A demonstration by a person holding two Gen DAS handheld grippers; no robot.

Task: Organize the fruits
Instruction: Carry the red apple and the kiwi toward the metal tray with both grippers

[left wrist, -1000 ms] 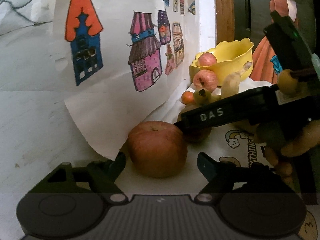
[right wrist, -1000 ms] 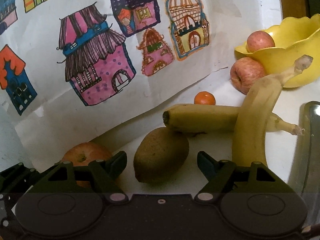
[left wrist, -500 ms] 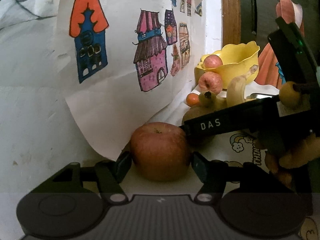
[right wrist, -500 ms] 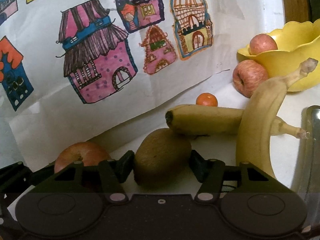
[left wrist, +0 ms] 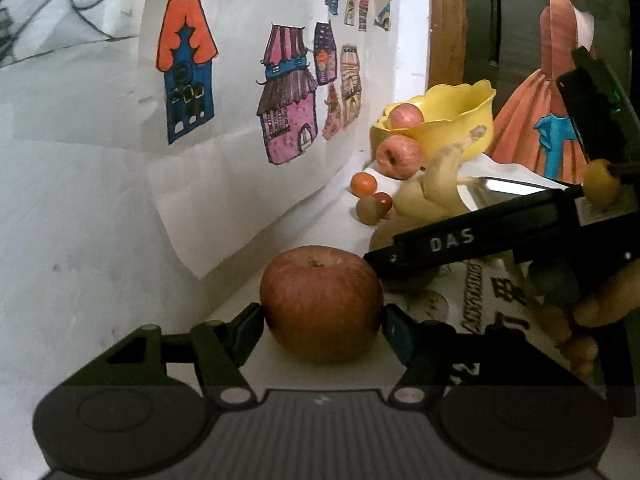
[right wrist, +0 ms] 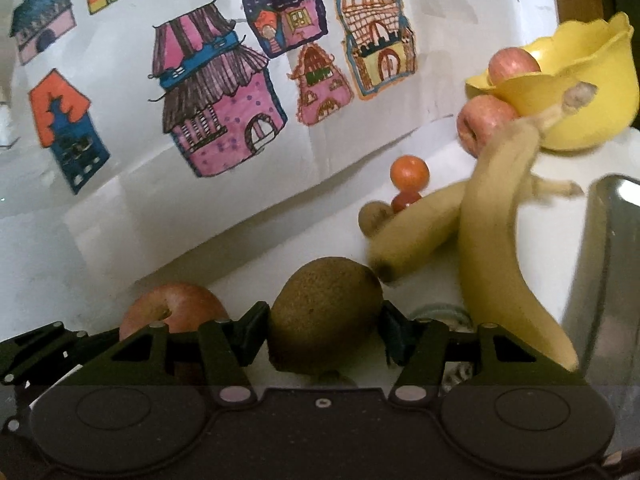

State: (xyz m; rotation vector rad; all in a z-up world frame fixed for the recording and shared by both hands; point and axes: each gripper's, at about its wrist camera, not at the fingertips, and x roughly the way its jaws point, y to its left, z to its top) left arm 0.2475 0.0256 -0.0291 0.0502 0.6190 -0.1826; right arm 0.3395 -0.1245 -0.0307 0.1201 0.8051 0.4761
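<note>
A large red apple (left wrist: pixel 322 296) sits between the fingers of my left gripper (left wrist: pixel 323 319), which is shut on it. My right gripper (right wrist: pixel 323 317) is shut on a brown kiwi (right wrist: pixel 324 332). The same apple (right wrist: pixel 172 308) shows low at the left of the right wrist view. Past the kiwi lie two bananas (right wrist: pixel 492 240), a small orange (right wrist: pixel 409 171), a small red fruit (right wrist: pixel 404 202) and a small kiwi (right wrist: pixel 374 216). A yellow bowl (right wrist: pixel 580 100) at the far right holds one apple (right wrist: pixel 514 64). Another apple (right wrist: pixel 480 124) rests against its outside.
A paper sheet with coloured house drawings (left wrist: pixel 280 100) hangs on the wall to the left and behind. A shiny metal container (right wrist: pixel 608 260) stands at the right edge. The right gripper's black body (left wrist: pixel 480 240) and a hand (left wrist: pixel 600 304) cross the left wrist view.
Both grippers went from open to shut, the left on the apple, the right on the kiwi. Both views have risen a little, so a small kiwi and a red fruit behind the bananas now show.
</note>
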